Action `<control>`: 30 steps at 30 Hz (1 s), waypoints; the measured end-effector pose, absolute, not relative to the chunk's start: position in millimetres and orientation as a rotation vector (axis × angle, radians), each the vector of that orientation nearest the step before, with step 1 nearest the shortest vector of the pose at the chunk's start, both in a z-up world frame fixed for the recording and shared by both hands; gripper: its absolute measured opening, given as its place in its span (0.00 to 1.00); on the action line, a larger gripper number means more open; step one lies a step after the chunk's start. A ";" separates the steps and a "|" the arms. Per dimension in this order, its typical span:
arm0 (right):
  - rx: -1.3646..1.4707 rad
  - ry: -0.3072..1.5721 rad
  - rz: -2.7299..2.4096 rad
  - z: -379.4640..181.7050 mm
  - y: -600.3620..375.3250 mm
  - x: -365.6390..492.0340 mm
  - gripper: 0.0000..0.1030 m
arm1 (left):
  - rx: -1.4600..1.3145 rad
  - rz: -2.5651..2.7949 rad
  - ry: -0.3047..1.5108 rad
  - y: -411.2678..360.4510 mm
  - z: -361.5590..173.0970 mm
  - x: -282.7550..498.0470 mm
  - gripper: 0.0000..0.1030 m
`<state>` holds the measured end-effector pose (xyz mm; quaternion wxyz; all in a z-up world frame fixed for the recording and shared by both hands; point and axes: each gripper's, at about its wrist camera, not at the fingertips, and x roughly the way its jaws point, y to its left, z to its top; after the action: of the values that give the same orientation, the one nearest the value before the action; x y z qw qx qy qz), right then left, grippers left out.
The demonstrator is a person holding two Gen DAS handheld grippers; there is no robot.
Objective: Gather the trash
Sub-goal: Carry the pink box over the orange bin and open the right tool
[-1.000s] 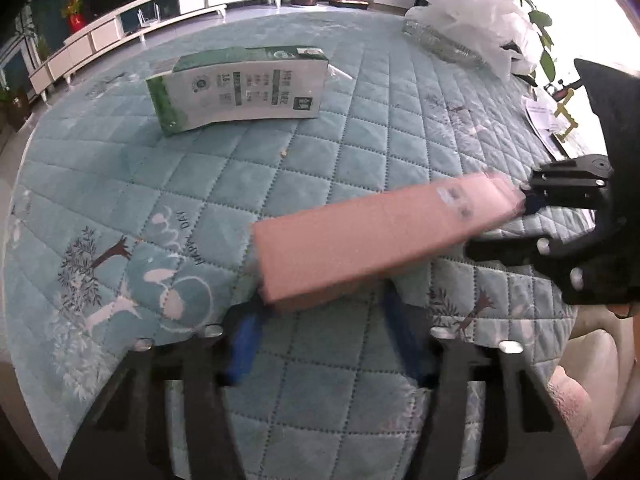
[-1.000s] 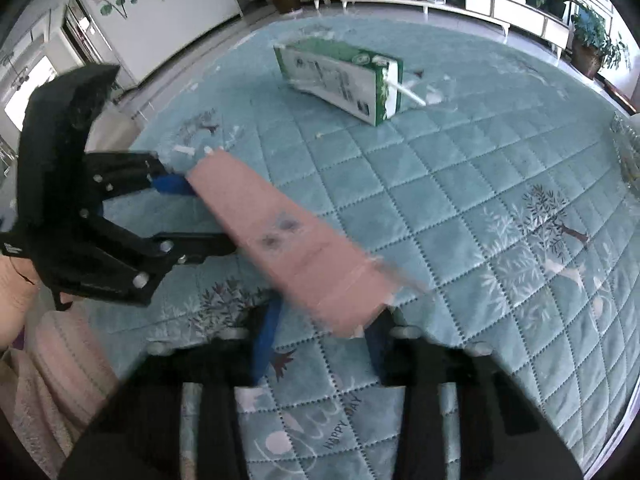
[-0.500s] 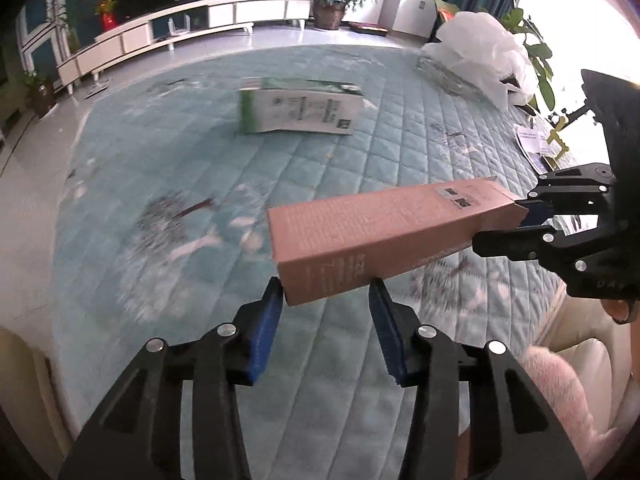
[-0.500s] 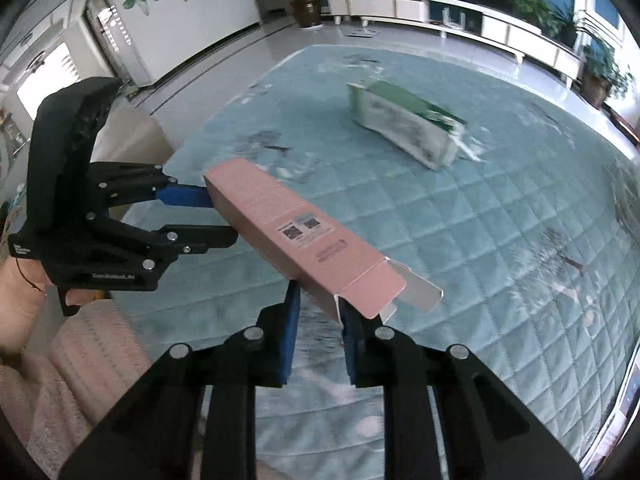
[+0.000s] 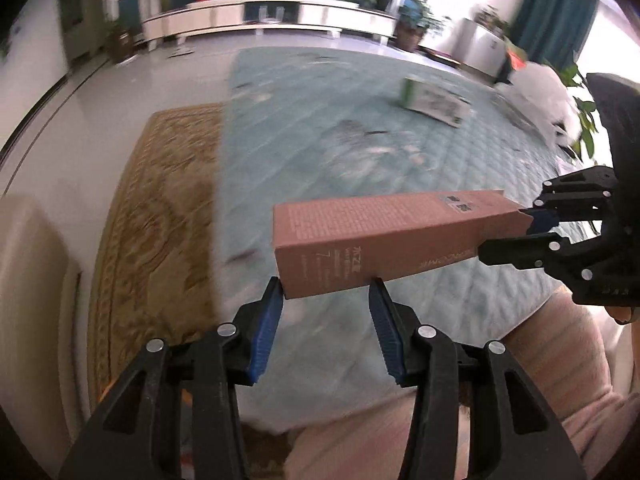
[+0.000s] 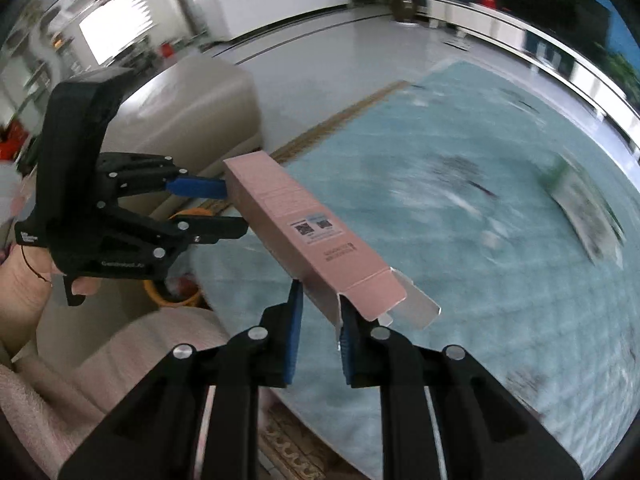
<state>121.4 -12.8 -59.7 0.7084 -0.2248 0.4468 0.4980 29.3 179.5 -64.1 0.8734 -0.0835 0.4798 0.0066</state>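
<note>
A long pink carton (image 5: 384, 240) hangs in the air between both grippers, above the near edge of the teal quilted table (image 5: 320, 152). My left gripper (image 5: 326, 292) is shut on its closed end. My right gripper (image 6: 320, 300) is shut on the other end, whose flap hangs open; the carton (image 6: 304, 232) runs from it toward the left gripper (image 6: 224, 208). The right gripper also shows at the right of the left wrist view (image 5: 532, 228). A green and white carton (image 5: 434, 102) lies far back on the table, blurred in the right wrist view (image 6: 584, 216).
A white plastic bag (image 5: 548, 96) sits at the table's far right by a leafy plant. A patterned brown rug (image 5: 156, 216) lies on the floor left of the table. A beige sofa (image 6: 192, 112) stands left. An orange bucket (image 6: 176, 292) sits below the left gripper.
Both grippers have carried the pink carton up and left, off the table's middle toward its near edge. The green carton now looks farther away. The floor, rug and sofa have come into view.
</note>
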 end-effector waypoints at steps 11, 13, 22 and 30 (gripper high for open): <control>-0.637 1.014 1.331 -86.1 125.4 29.4 0.15 | -0.332 0.247 1.005 297.3 -94.1 -97.7 0.46; -0.672 1.024 1.363 -93.8 147.4 14.2 0.15 | -0.356 0.274 1.008 310.4 -100.9 -113.8 0.46; -0.825 1.071 1.478 -127.5 229.5 -52.4 0.07 | -0.499 0.378 1.023 370.5 -147.0 -181.8 0.44; -0.957 1.162 1.456 -179.3 273.2 -81.7 0.07 | -0.581 0.427 1.094 398.5 -197.7 -200.9 0.43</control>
<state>-81.7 273.2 -179.3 0.5002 -0.3958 0.4805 0.6019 -200.9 398.5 -197.7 0.7929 -0.2701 0.5089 0.1984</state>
